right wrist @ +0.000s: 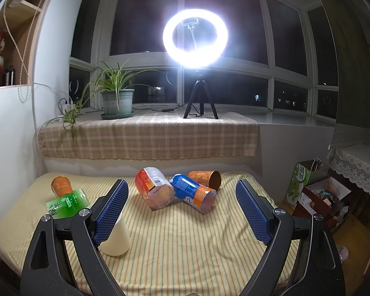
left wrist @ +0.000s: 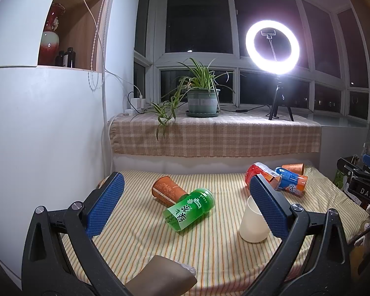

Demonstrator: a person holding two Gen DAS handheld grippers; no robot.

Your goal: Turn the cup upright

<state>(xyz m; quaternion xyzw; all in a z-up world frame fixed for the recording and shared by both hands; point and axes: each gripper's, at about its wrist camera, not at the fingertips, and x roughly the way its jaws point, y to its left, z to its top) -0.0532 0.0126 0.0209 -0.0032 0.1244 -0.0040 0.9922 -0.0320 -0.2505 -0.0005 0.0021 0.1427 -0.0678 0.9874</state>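
Left gripper (left wrist: 186, 203) fingers spread, level | cream cup (left wrist: 252, 222) seemingly inverted

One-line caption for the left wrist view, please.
Open left hand-held gripper above a striped cloth strewn with tipped cups, a cream cup standing mouth-down beside its right finger.

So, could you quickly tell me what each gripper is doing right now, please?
Left gripper: open, holding nothing, above the striped cloth.
Right gripper: open, holding nothing.
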